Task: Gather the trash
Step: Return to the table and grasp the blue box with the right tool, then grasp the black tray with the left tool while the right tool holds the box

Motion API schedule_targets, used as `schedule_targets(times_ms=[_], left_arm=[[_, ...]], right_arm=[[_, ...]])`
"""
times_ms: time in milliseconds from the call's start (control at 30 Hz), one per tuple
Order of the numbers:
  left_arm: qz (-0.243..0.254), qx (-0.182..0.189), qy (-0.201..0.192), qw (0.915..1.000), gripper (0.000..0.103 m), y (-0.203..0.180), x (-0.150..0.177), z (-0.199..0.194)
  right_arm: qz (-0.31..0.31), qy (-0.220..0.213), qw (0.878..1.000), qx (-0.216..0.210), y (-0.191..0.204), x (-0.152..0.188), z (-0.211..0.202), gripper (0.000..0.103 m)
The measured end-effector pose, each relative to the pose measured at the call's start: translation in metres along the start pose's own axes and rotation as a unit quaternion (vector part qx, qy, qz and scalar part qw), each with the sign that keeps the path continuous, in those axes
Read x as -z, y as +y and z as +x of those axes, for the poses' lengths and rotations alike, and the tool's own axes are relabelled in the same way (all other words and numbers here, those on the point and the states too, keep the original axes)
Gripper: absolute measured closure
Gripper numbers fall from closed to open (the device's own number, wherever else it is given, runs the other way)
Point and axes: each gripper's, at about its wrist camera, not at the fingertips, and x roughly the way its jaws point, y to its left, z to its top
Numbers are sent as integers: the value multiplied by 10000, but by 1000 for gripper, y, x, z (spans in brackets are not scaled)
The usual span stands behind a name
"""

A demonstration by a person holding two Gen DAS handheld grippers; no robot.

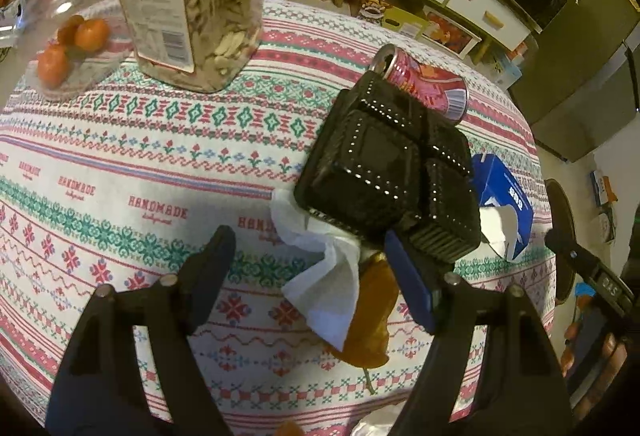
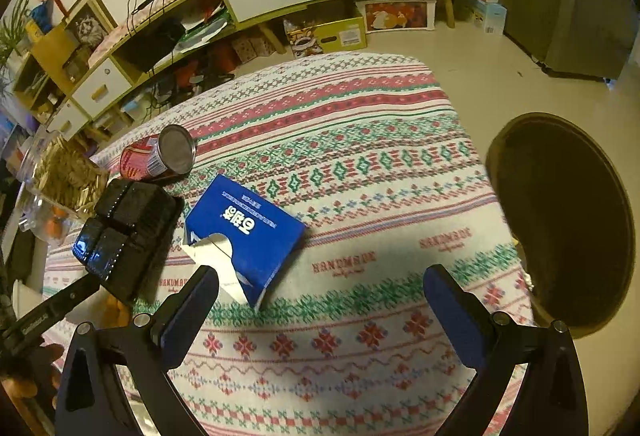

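left gripper point(image 1: 308, 272) open over crumpled white tissue point(image 1: 320, 276) and orange peel point(image 1: 370, 320), pads clear. right gripper point(image 2: 320, 300) open, nothing between; blue tissue box point(image 2: 244, 232) near its left finger.

Left claw point(image 1: 308, 268) angled down, parted; right claw point(image 2: 320, 300) spread.

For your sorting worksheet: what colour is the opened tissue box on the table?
Blue tissue box with white lettering; clearest in the right wrist view.
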Motion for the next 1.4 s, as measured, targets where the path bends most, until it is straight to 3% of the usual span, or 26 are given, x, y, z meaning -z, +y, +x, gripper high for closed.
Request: schedule_targets(times_ms=[367,433,567,600,700,867,1033,1167,1400], left_arm=[[454,23,96,9989,18,-10,1,-14],[565,5,91,9984,16,-13,4,-18],[953,-275,57,9950,14,-28,4,-21],[1024,-327,13,9942,14,-33,3,-21],[1093,-439,-205,9928,14,-37,-5,-27],[296,-34,-397,9988,14,-12,-29,-29],[-5,352,-25,9994,30,-7,-43,-3],[62,419,148,9990,45,-17,-49,14],[205,522,250,9981,49,-33,-45,24]], right_arm=[[-262,-69,9996,54,17,-11,34,2],[-355,-90,9993,38,21,-12,37,9],[-715,-160,9972,127,28,-10,38,55],[-725,-144,9972,107,28,-10,38,62],[-514,-98,9986,-115,18,-11,36,64],[-311,-24,9992,-243,1,-10,28,64],[-273,22,9995,-171,-9,-7,21,64],[-234,34,9996,-125,-15,-3,17,64],[-101,56,9999,-92,-23,-2,13,64]])
